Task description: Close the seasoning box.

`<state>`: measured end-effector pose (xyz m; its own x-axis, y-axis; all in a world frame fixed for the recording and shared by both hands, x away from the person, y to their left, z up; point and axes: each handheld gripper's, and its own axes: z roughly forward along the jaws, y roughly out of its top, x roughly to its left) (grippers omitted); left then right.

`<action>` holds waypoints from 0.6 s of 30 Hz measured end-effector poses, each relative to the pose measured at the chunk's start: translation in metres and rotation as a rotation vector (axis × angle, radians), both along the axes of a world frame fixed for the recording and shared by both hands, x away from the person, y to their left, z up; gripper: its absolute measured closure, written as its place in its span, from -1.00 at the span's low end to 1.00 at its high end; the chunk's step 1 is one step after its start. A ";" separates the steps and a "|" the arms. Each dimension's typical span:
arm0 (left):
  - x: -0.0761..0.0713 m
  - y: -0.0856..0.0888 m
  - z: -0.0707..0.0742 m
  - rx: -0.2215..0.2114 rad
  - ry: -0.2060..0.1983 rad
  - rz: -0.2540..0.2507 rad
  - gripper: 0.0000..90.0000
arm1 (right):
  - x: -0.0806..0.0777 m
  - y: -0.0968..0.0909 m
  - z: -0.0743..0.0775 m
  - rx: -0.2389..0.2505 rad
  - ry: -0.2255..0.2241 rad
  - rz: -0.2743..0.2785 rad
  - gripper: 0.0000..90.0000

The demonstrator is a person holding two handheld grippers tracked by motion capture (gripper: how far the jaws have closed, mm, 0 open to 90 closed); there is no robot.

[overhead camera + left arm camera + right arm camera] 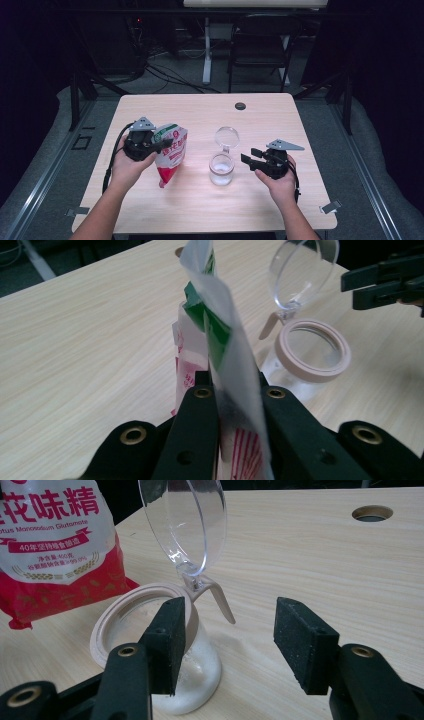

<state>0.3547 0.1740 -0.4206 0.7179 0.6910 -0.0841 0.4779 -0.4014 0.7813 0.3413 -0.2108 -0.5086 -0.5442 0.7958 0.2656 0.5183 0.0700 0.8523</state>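
Left gripper (161,144) clamped on bag (170,152), held beside open jar (221,168); right gripper (251,156) apart, empty. Pouring not yet begun.

On the desk (200,200) the jar (221,170) stands near the middle, its lid (227,136) hinged open behind it. The pouch (170,152) sits just left of the jar — clamped in the left gripper (159,145). The right gripper (248,155) hovers just right of the jar, apart from it.
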 end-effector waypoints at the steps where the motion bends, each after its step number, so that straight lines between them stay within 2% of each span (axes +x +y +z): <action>1: -0.001 -0.002 0.000 -0.002 0.000 -0.006 1.00 | 0.000 0.000 0.000 0.000 -0.001 0.000 0.03; 8: -0.007 -0.018 -0.006 0.002 -0.008 -0.050 1.00 | 0.000 0.000 0.001 -0.008 0.002 0.006 0.03; 14: -0.012 -0.025 -0.014 -0.002 0.002 -0.089 1.00 | 0.000 0.000 0.001 -0.010 -0.006 -0.005 0.05; 18: -0.017 -0.026 -0.019 -0.003 -0.014 -0.109 1.00 | -0.001 0.000 0.001 -0.002 -0.014 -0.006 0.11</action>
<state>0.3379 0.1479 -0.4397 0.7899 0.6085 -0.0759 0.4208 -0.4478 0.7889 0.3405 -0.2104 -0.5072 -0.5432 0.7995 0.2565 0.5067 0.0686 0.8594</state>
